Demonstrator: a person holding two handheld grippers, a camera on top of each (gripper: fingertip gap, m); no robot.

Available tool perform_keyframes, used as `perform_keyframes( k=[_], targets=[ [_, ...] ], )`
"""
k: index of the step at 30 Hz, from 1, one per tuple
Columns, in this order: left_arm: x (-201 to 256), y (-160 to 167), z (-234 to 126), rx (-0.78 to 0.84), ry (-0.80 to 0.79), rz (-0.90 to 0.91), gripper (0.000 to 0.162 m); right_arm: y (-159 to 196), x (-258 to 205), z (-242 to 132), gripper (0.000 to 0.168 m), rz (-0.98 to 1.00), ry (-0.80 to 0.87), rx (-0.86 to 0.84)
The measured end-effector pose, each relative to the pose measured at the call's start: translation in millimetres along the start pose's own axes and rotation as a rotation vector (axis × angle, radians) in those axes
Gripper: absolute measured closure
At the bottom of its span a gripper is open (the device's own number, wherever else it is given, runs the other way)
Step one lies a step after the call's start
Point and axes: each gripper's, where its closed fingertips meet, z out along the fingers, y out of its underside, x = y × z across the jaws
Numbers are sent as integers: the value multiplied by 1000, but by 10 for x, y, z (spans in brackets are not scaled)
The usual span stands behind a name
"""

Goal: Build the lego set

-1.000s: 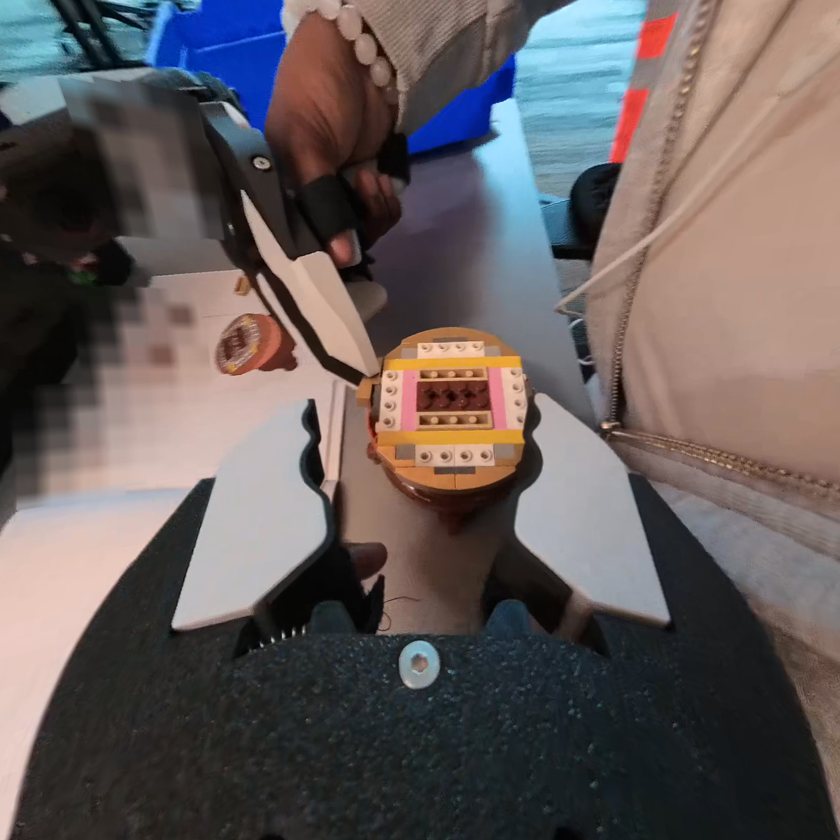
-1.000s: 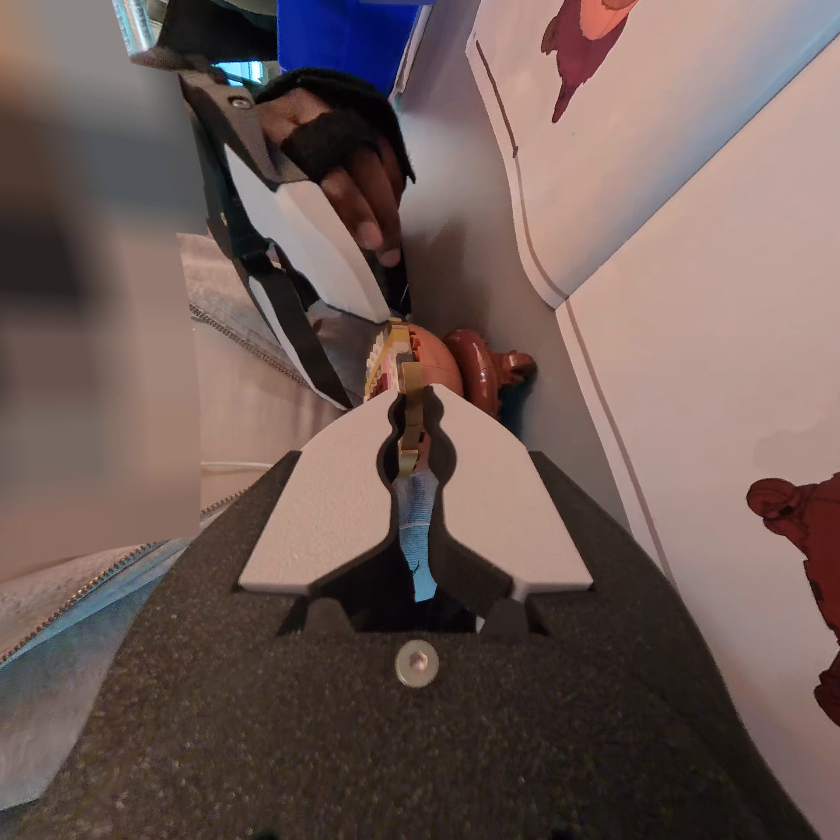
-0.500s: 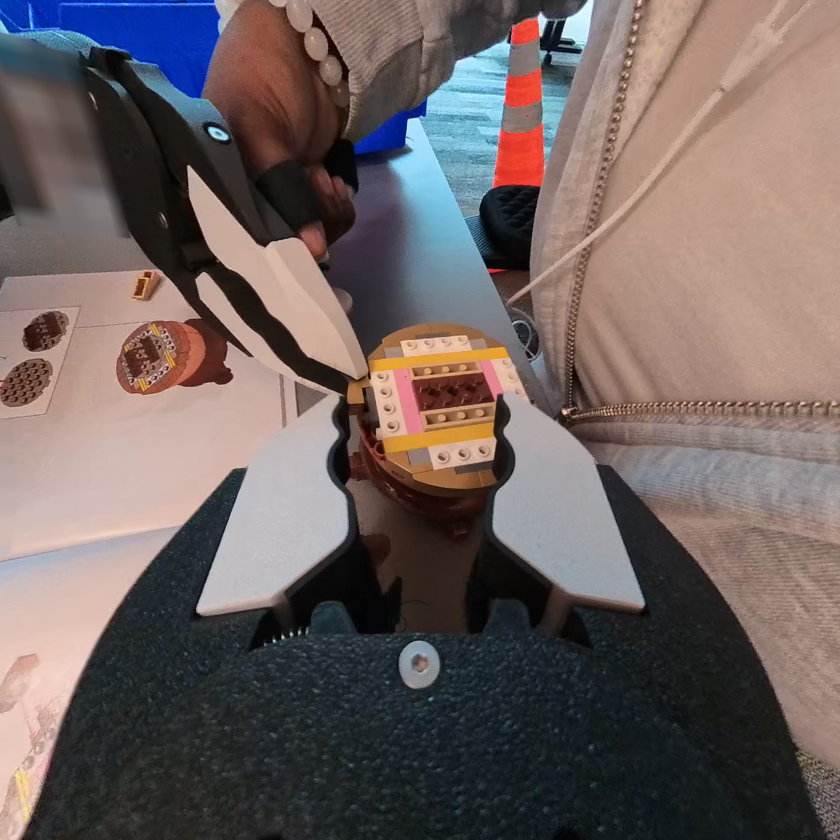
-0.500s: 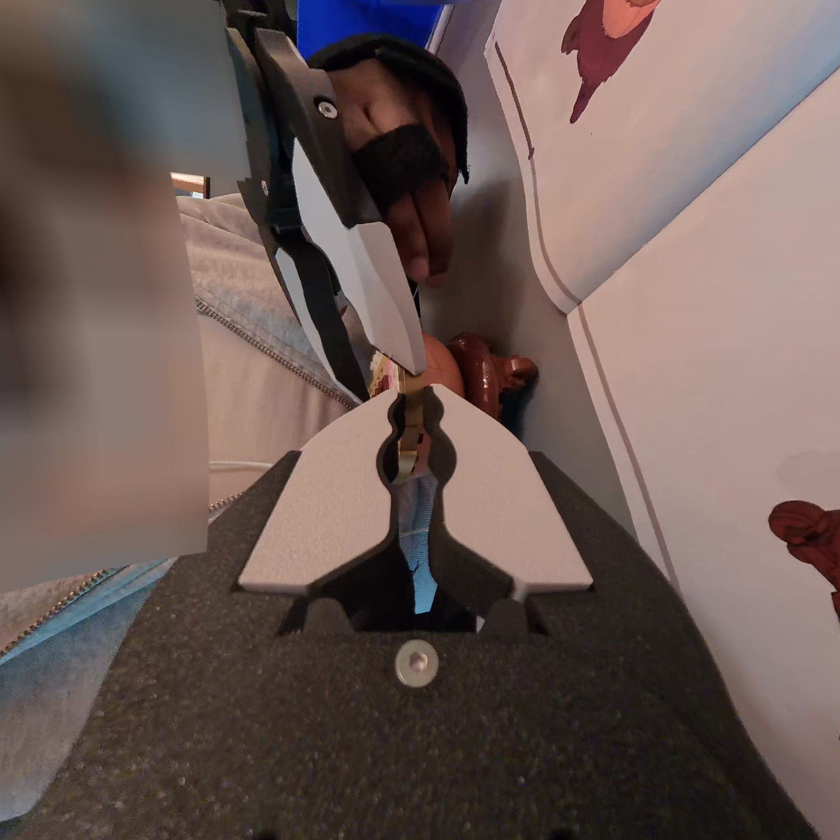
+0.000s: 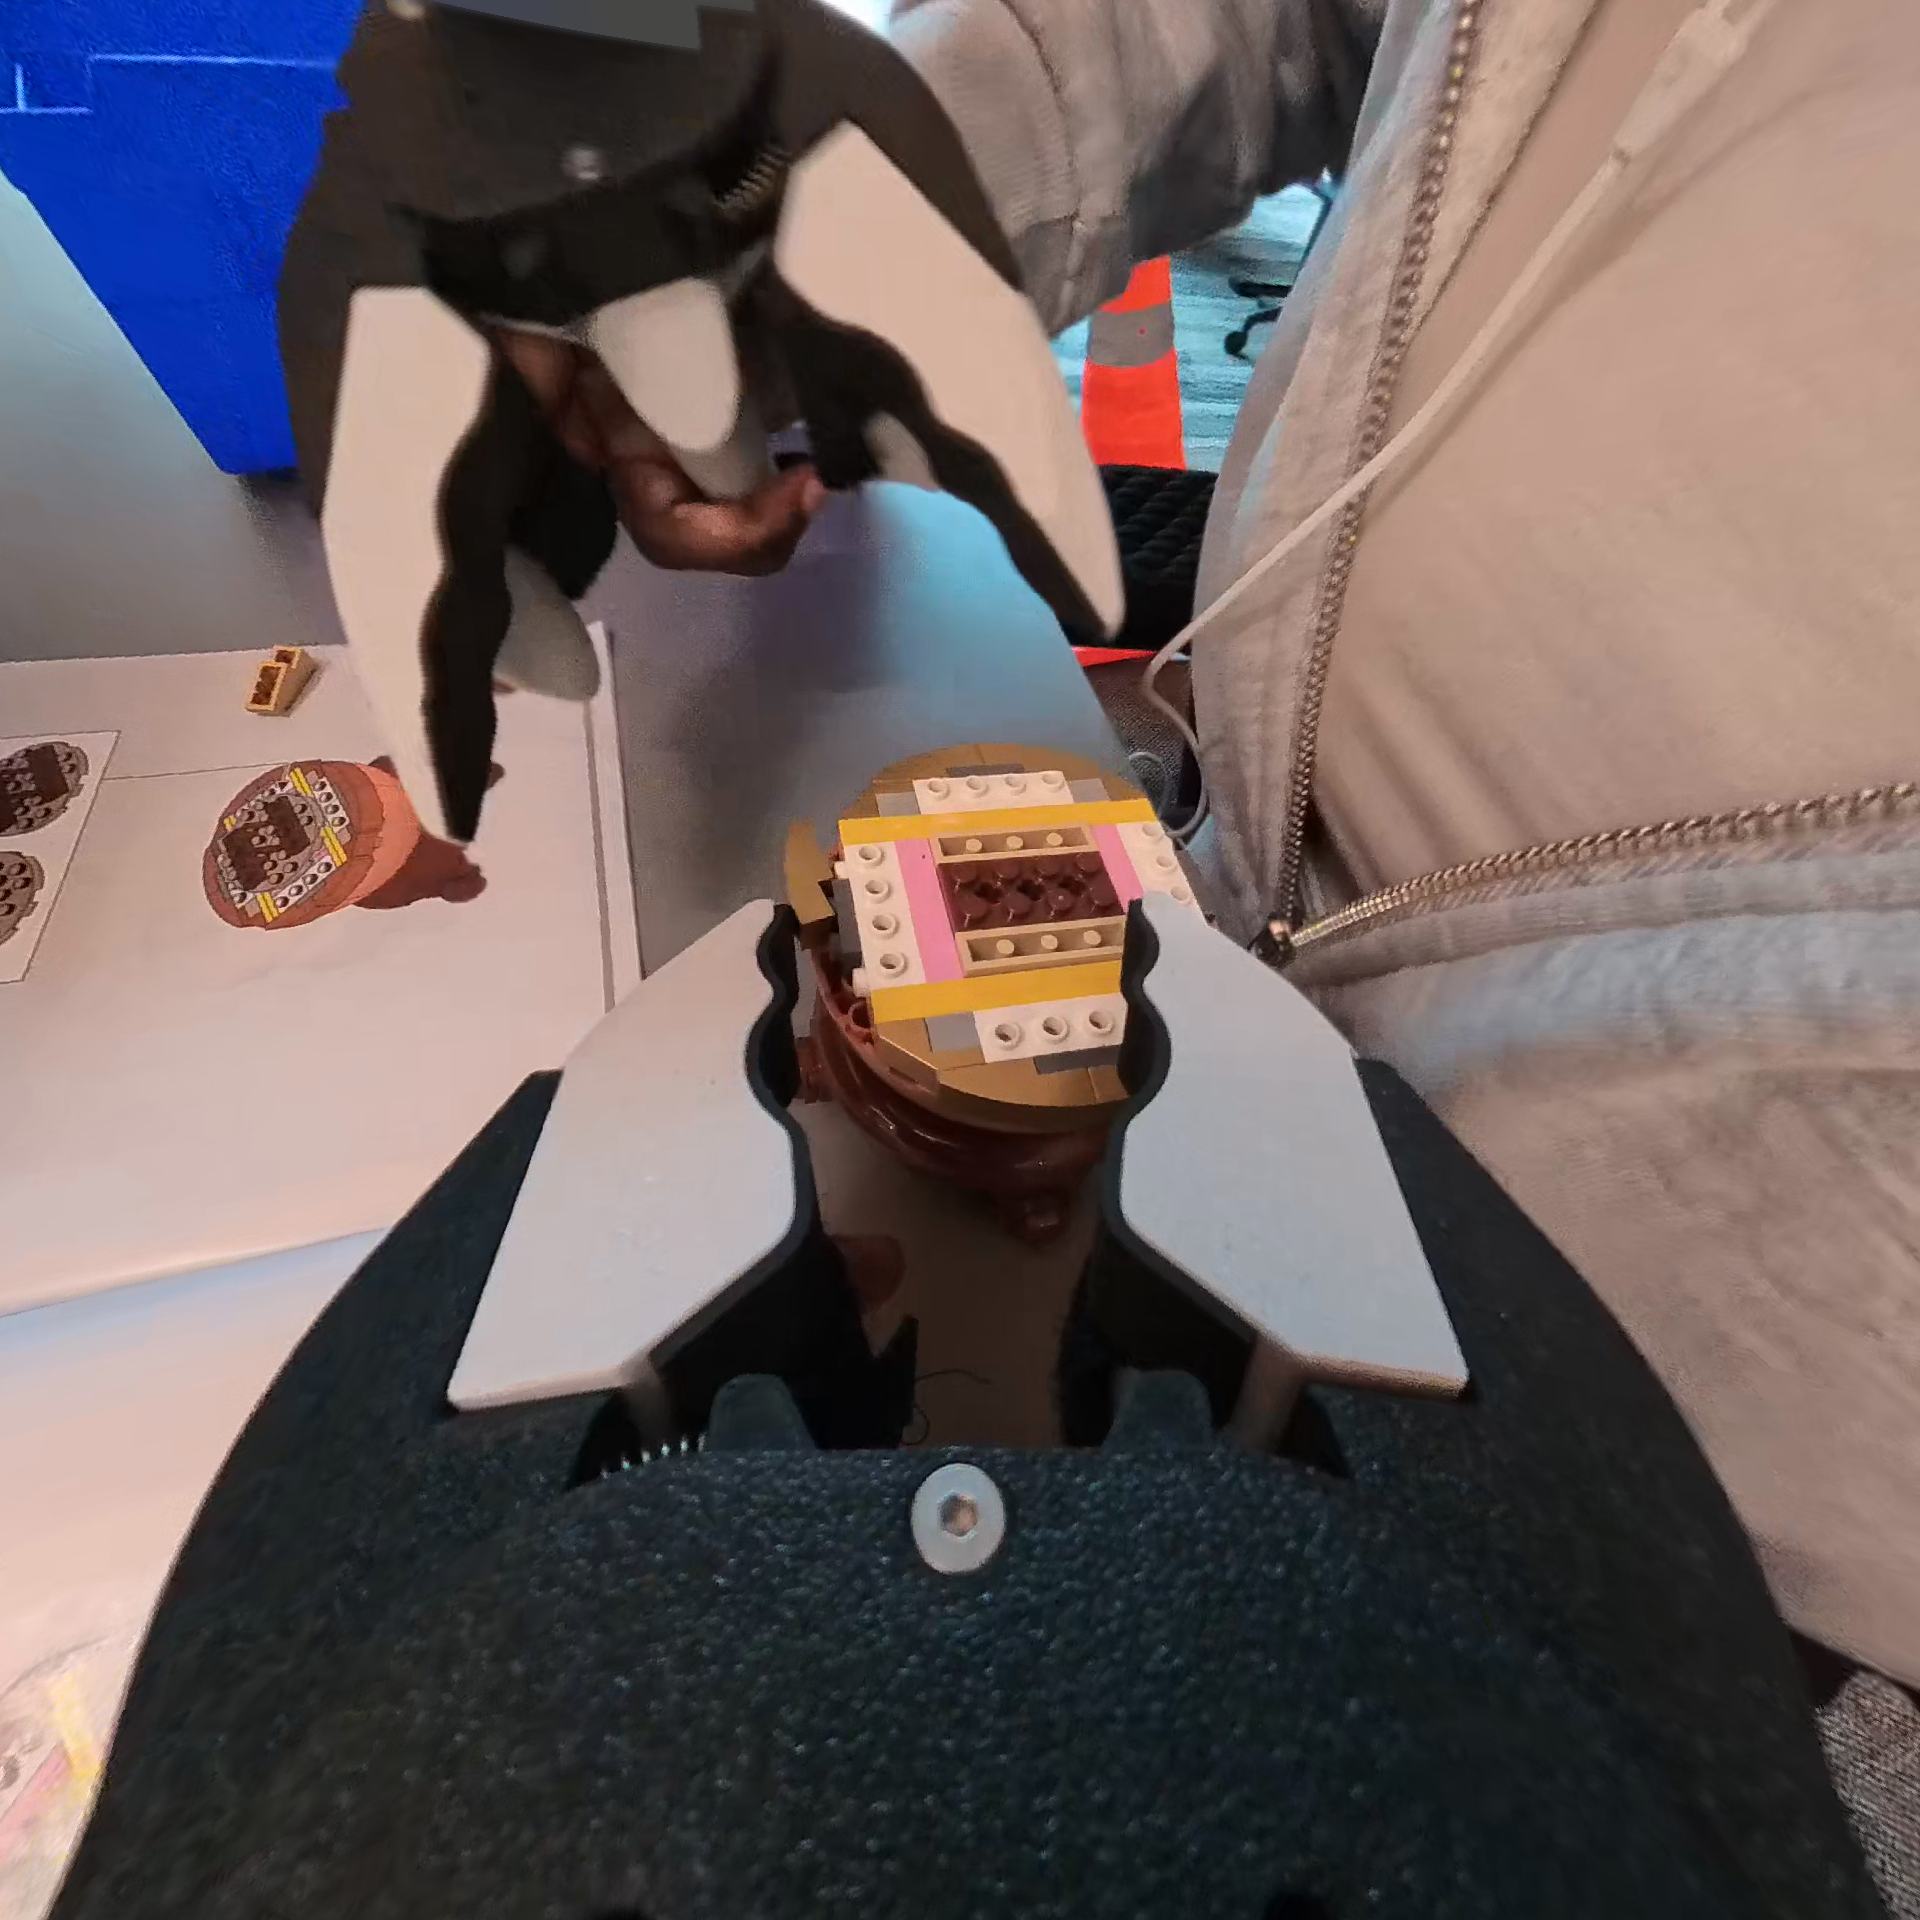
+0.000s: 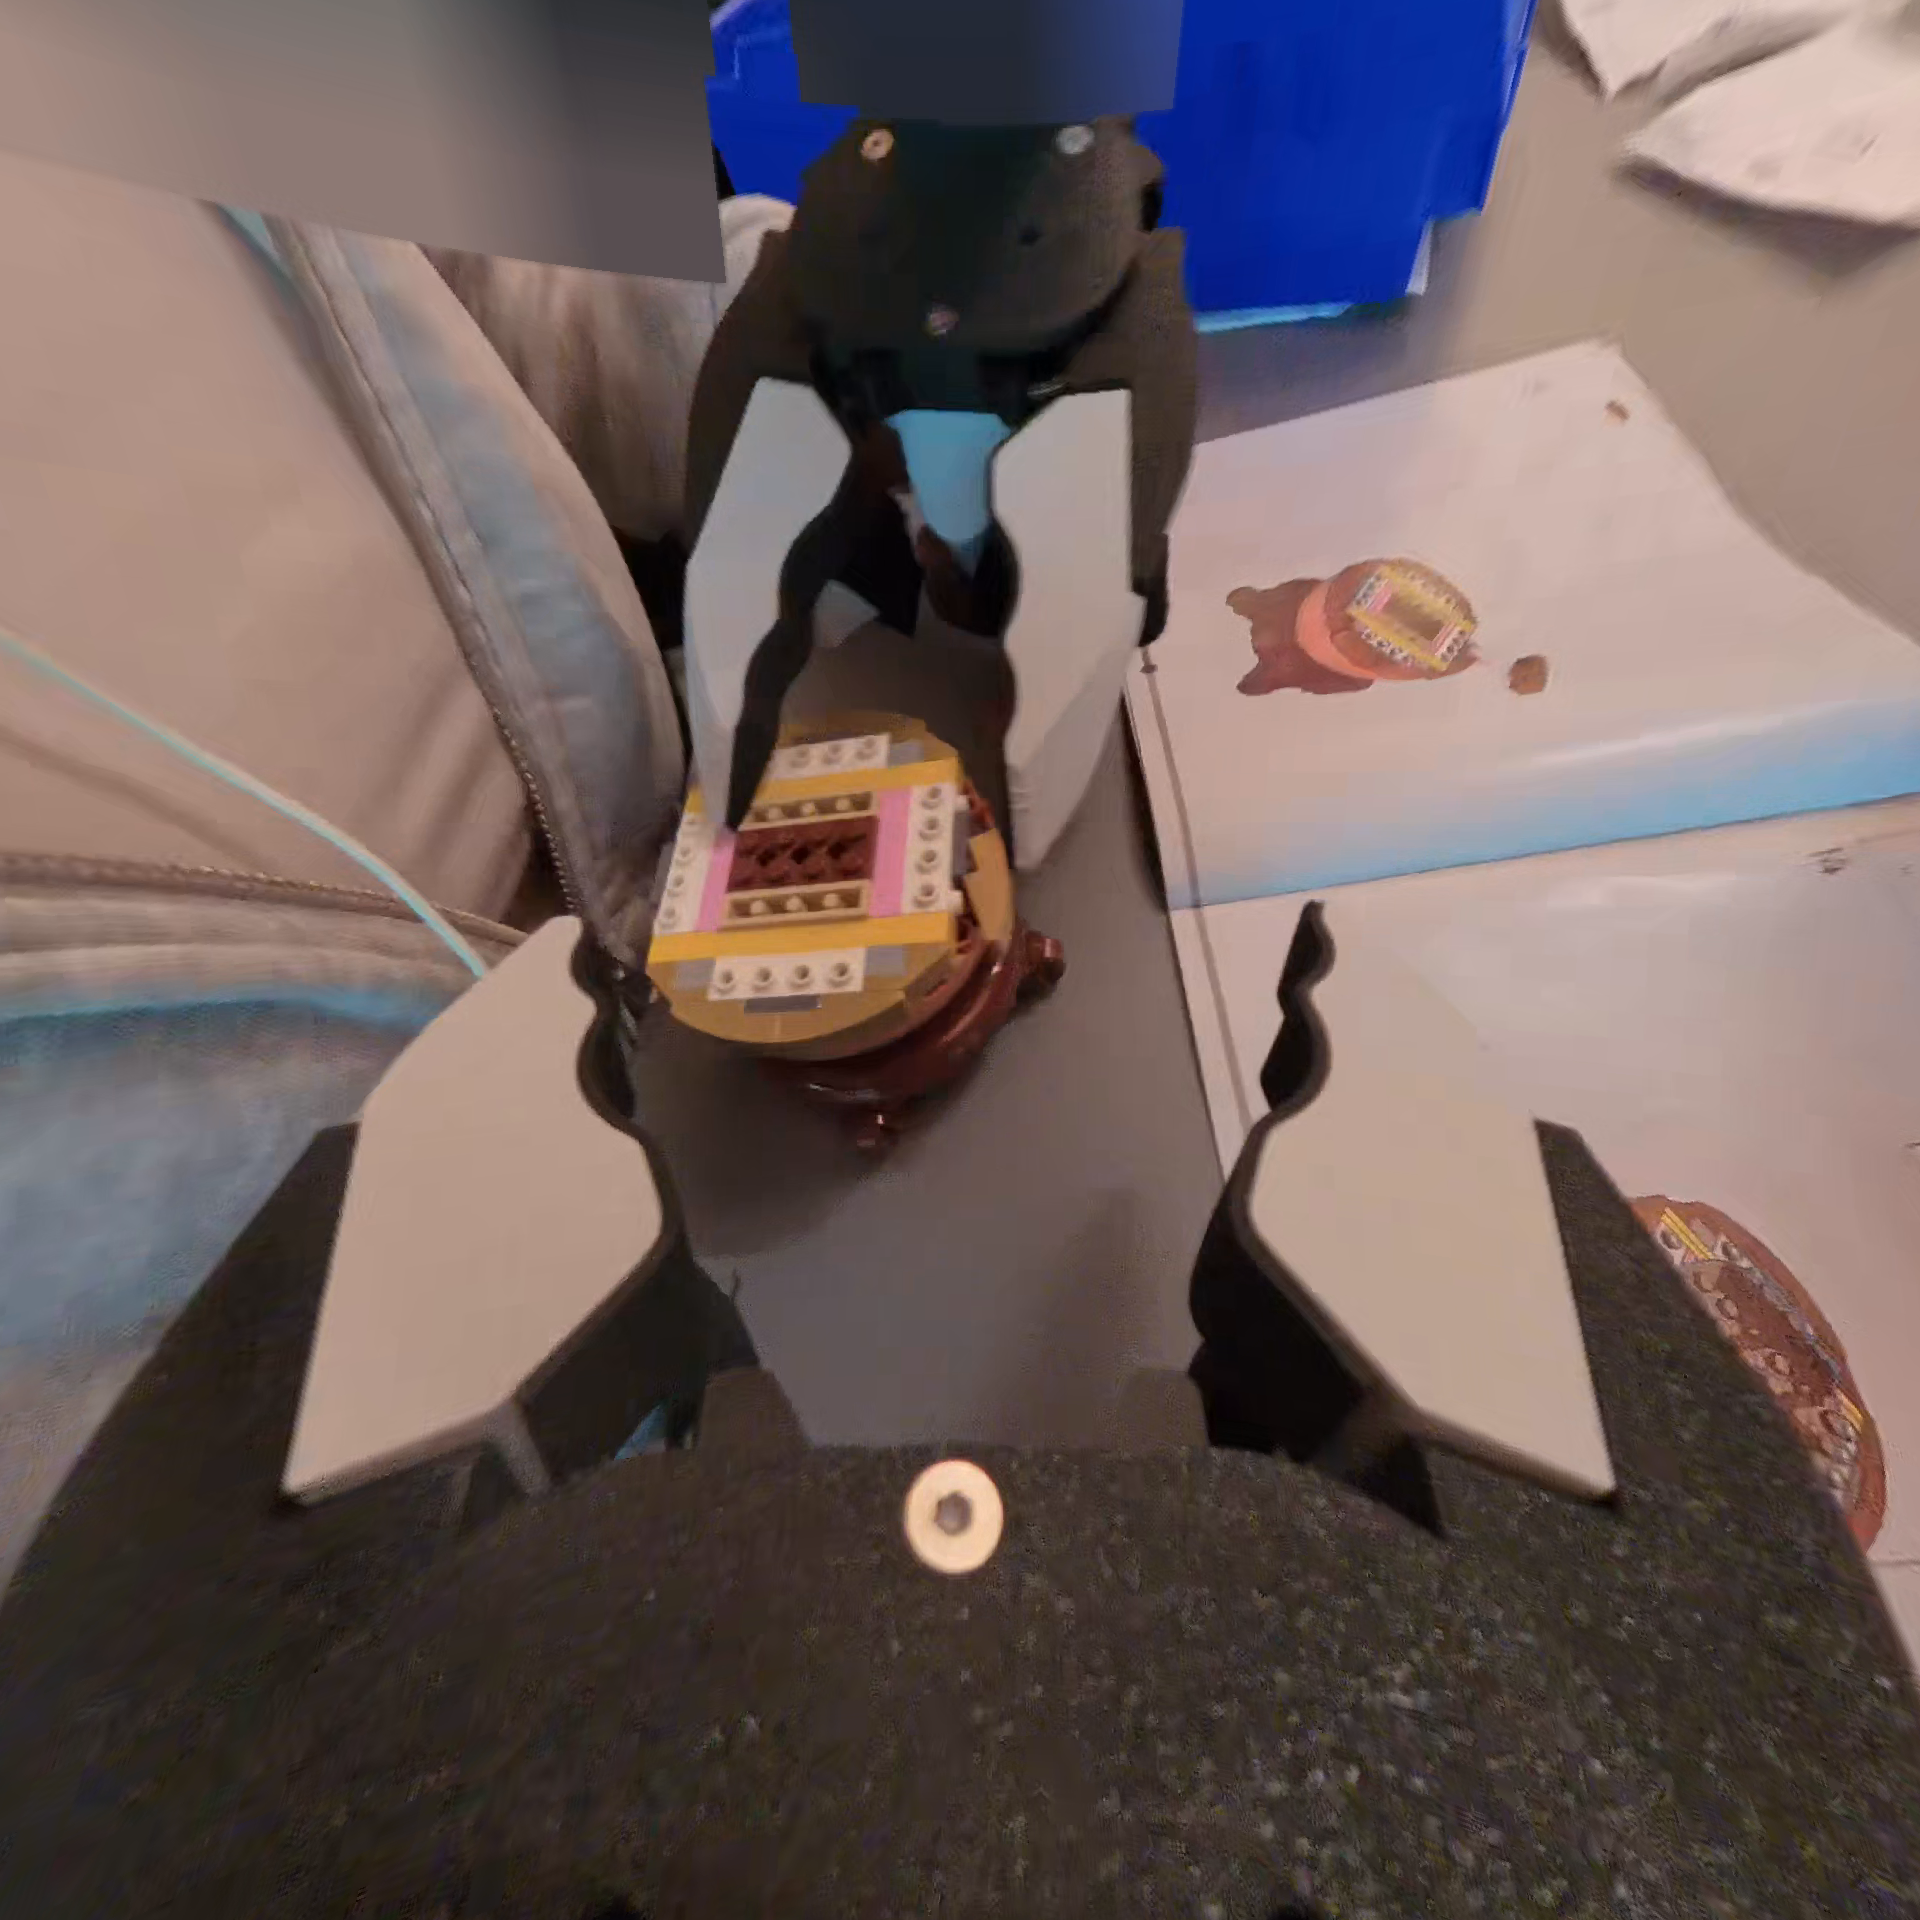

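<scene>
Your left tongs (image 5: 961, 940) are closed around the round lego model (image 5: 992, 935), one finger against each side of its tan disc, so the model sits pinched between them at the near edge of the grey tabletop (image 5: 727, 717), close against your grey zip jacket (image 5: 1610, 727). The model shows a flat studded top with yellow strips, pink strips, white studded plates and a dark brown centre, over a rounded dark brown base. Your right tongs (image 6: 940, 961) are spread wide and hold nothing; in the right wrist view the model (image 6: 821, 894) lies ahead of them, nearer their left finger, with open tabletop between the fingers. In the left wrist view the right tongs (image 5: 790, 727) hang above and beyond the model, blurred, fingers apart. White instruction sheets (image 5: 260, 1039) with printed pictures of the build lie flat on the tabletop beside the model, and a small loose tan brick (image 5: 278, 681) rests on the sheet, well apart from the model. A blue bin (image 5: 156, 208) stands at the far end of the tabletop, and an orange cone (image 5: 1138, 374) shows beyond the edge.
</scene>
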Motion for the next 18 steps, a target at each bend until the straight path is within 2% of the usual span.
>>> perform_keyframes(
  k=[7, 10, 12, 18],
  targets=[
    [89, 6, -12, 18, 45, 45, 102, 93, -287, 220, 40, -165, 238, 26],
    [115, 8, -20, 19, 52, 61, 103, 112, -322, 348, 51, -234, 337, 10],
    [136, 13, -26, 15, 55, 66, 103, 111, -298, 376, 66, -267, 419, 7],
    [156, 20, -37, 21, 82, 72, 103, 138, -322, 425, 76, -268, 453, -2]
  ],
)
